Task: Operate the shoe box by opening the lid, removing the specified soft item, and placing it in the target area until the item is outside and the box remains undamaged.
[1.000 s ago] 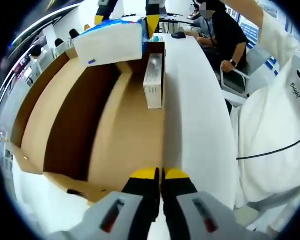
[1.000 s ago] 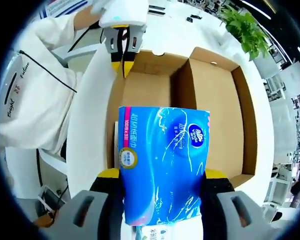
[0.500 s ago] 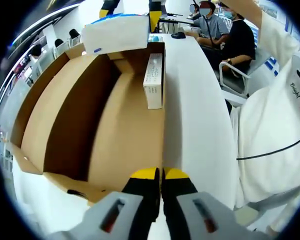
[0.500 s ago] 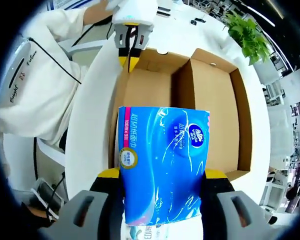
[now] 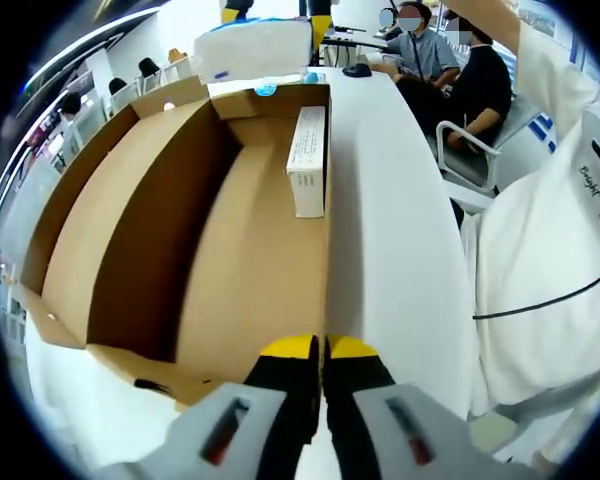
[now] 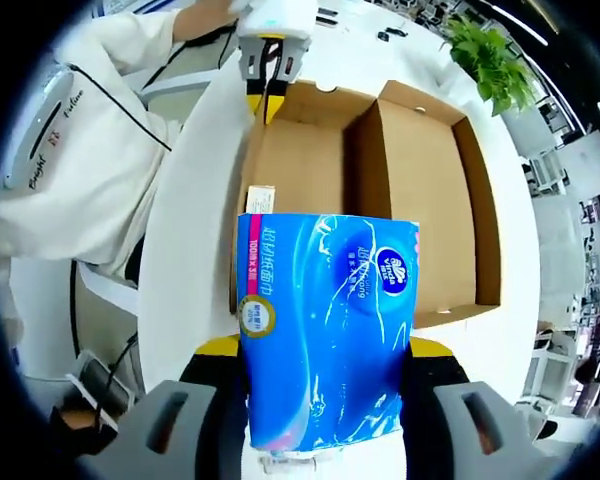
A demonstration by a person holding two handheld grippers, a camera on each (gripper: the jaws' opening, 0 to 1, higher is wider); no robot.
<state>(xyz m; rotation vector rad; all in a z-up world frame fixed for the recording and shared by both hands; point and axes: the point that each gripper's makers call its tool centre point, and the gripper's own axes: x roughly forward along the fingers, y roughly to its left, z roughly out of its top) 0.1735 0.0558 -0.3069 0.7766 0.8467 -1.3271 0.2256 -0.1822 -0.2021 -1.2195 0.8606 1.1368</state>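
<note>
Left gripper view: our left gripper (image 5: 324, 350) sat with its yellow tips pressed together on the near wall of the open shoe box (image 5: 250, 290), holding nothing else that we could make out. At the far end the tissue pack (image 5: 252, 50) hung clear above the box rim; half a second before it was lower, over the box's far end. A small white carton (image 5: 307, 160) lay inside against the right wall. The white table (image 5: 390, 230) ran along the right; seated people and chairs lay beyond.

Right gripper view: our right gripper (image 6: 325, 350) clamped the blue tissue pack (image 6: 325, 340) between spread jaws, pack filling the foreground. The box (image 6: 420, 200) lay open below, lid flap beside the tray, and looked smaller than a second ago, so we judged the lift had continued. The other gripper (image 6: 268, 70) steadied the far edge. The soft item was out; placement remained. The box appeared undamaged, though fisheye bending made creases hard to rule out. A potted plant (image 6: 490, 50) stood far right.
</note>
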